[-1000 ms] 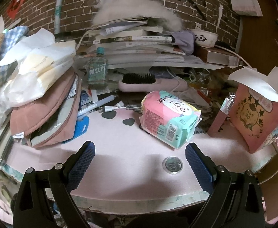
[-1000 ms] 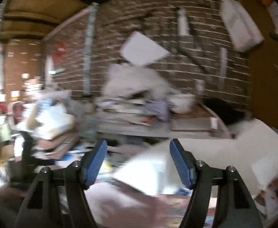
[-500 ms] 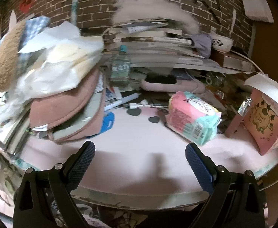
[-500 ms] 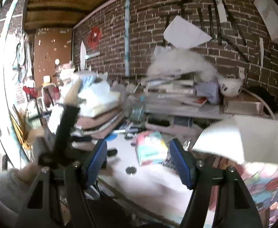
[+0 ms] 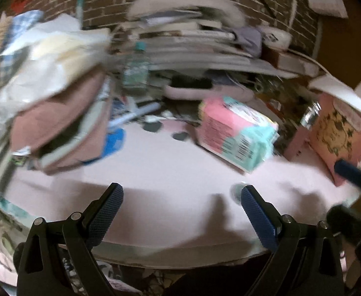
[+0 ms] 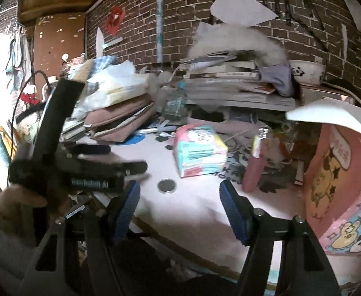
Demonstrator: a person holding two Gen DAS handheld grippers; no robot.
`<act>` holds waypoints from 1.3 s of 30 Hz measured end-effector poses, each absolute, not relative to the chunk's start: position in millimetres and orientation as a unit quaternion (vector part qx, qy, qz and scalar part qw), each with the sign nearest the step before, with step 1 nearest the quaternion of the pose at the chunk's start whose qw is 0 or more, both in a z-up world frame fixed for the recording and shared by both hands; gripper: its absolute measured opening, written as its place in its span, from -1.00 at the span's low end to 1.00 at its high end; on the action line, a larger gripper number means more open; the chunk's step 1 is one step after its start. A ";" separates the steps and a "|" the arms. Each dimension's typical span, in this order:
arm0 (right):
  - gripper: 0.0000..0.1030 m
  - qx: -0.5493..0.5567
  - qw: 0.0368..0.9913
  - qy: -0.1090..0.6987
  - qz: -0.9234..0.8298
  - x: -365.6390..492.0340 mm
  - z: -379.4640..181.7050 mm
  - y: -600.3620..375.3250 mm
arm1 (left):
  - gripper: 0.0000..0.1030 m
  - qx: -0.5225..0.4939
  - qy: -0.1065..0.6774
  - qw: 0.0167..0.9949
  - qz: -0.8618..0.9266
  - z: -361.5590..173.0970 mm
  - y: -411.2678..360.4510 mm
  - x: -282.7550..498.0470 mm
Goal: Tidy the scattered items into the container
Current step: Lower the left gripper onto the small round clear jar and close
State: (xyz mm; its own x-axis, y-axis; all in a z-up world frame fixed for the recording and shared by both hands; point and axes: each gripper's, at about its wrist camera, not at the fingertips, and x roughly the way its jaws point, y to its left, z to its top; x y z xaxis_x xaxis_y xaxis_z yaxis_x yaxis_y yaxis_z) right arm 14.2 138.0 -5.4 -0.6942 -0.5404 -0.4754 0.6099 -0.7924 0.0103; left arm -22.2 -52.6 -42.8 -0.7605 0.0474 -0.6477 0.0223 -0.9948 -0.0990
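A pink and teal packet (image 5: pixel 237 135) lies on the pink table (image 5: pixel 168 172); it also shows in the right wrist view (image 6: pixel 199 149). A round silver coin-like disc (image 6: pixel 166 185) lies near the table's front edge, partly hidden behind my left finger (image 5: pixel 237 193). A pink cartoon-printed box (image 6: pixel 340 187) with open white flaps stands at the right (image 5: pixel 340 135). A pink tube (image 6: pixel 254 167) leans beside it. My left gripper (image 5: pixel 181 197) is open and empty above the front edge. My right gripper (image 6: pixel 179 197) is open and empty, near the disc.
A pile of pouches, paper and cloth (image 5: pixel 52 98) fills the left. Stacked books (image 6: pixel 229 83), a bottle (image 5: pixel 136 71), a pink hairbrush (image 5: pixel 192 88) and a panda bowl (image 6: pixel 306 71) crowd the back by the brick wall. My left gripper's body (image 6: pixel 64 167) shows at left.
The left view has shifted and is blurred with motion; the disc is back in sight. The right gripper has come lower and closer to the table, and its tip now shows at the left view's right edge.
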 end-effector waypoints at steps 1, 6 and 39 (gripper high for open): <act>0.25 0.232 0.310 0.074 -0.919 14.0 -3.6 141.4 | 0.85 -0.345 -0.045 0.014 0.937 -45.1 -48.0 -22.1; 0.25 0.223 0.288 0.075 -0.928 17.1 2.8 164.6 | 0.84 -0.335 -0.022 0.041 0.941 -52.2 -31.0 -20.7; 0.25 0.225 0.283 0.003 -0.932 7.2 6.4 206.2 | -0.56 -0.337 0.026 0.084 0.937 -45.0 7.2 -24.8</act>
